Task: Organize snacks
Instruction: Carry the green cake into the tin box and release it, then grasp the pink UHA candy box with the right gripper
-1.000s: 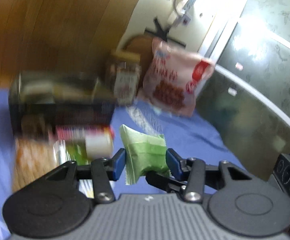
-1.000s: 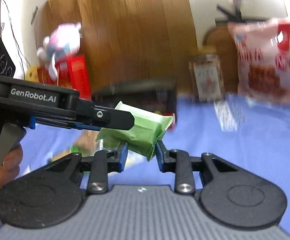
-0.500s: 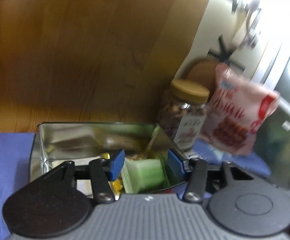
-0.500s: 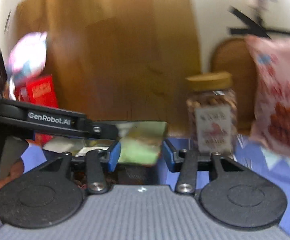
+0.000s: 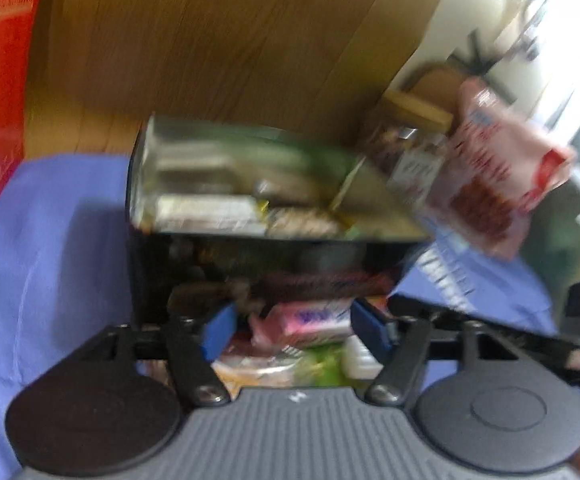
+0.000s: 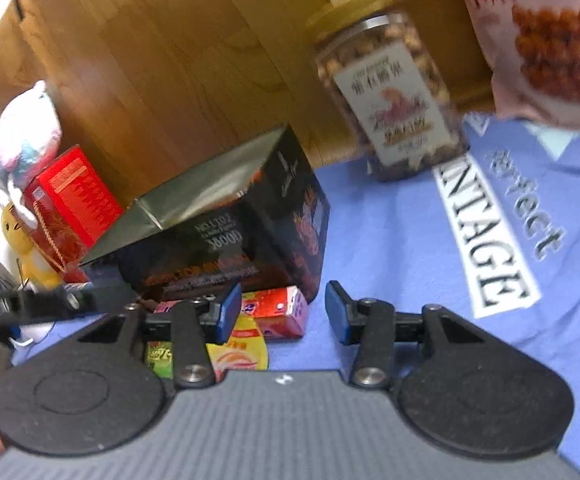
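My left gripper point(image 5: 294, 328) hangs low in front of the black box point(image 5: 249, 264), and its jaws are opening. A pink packet point(image 5: 310, 318) lies on the snack pile between the pads, which do not press on it. The box's shiny inside point(image 5: 193, 184) holds several wrapped snacks and a green blur I cannot make out. My right gripper point(image 6: 281, 314) stands open at the same black box point(image 6: 229, 224). A small red and pink carton point(image 6: 277, 312) lies just beyond its pads, a yellow packet point(image 6: 237, 354) under its left finger. The left gripper's arm point(image 6: 29, 306) reaches in from the left.
A nut jar with a tan lid point(image 6: 390, 88) and a big pink snack bag point(image 6: 550, 32) stand behind on the blue cloth point(image 6: 410, 240). A red box point(image 6: 69, 196) and plush toys point(image 6: 25, 132) sit left of the black box. A wooden panel point(image 6: 169, 60) closes the back.
The green packet that both grippers held a second ago is out of both. Both pairs of jaws stand wider, and both grippers have sunk toward the snacks in front of the box.
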The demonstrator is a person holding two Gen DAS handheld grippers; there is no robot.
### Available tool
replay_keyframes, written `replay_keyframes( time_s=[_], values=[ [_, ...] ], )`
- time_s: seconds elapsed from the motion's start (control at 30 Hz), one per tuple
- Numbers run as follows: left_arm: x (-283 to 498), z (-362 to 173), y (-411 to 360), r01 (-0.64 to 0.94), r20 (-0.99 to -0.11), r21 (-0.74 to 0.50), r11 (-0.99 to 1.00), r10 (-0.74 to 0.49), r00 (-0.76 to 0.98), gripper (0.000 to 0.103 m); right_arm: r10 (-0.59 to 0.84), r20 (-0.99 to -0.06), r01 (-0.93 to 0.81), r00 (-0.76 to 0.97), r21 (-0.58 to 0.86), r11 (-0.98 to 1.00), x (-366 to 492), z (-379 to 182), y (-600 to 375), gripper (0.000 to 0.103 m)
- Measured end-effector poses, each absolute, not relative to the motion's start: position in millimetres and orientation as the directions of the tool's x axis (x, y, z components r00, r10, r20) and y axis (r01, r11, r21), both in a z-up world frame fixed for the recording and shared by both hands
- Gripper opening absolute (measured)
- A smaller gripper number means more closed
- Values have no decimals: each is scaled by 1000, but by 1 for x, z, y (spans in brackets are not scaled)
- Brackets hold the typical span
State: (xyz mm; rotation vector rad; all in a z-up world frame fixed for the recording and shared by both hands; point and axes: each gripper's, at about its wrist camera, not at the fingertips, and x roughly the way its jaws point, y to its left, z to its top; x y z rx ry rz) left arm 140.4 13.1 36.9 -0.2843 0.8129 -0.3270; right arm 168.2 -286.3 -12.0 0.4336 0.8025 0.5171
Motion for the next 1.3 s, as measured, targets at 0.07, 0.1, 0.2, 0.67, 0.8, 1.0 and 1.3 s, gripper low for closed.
replay_keyframes(
  time_s=[0.07, 0.1, 0.2, 0.67, 0.8, 1.0, 1.3],
  values=[
    [143, 27, 10, 181, -665, -399, 899, -419, 618, 59, 611, -551, -263, 568, 582, 769, 167, -16, -285, 47],
    [144, 23, 9, 180, -666, -434, 883, -449, 596, 52, 612, -554, -266, 565, 579, 770, 164, -14, -284, 43],
    [138, 30, 2, 181, -654, -421, 889, -435, 619, 44, 589, -562, -262, 581, 556, 789, 150, -4, -286, 42],
    [54, 86, -29, 322, -534, -366, 873, -481, 696, 43, 524, -414, -309, 745, 482, 820, 46, 66, -313, 40],
    [33, 63, -22, 272, -581, -363, 891, -445, 682, 43, 551, -467, -316, 691, 491, 812, 35, 49, -306, 40],
    [32, 21, -16, 214, -656, -391, 895, -434, 617, 49, 535, -549, -334, 642, 427, 840, 31, 23, -288, 44],
    [31, 31, -11, 234, -629, -405, 884, -455, 630, 60, 532, -577, -441, 620, 304, 845, 22, 22, -276, 51]
  ],
)
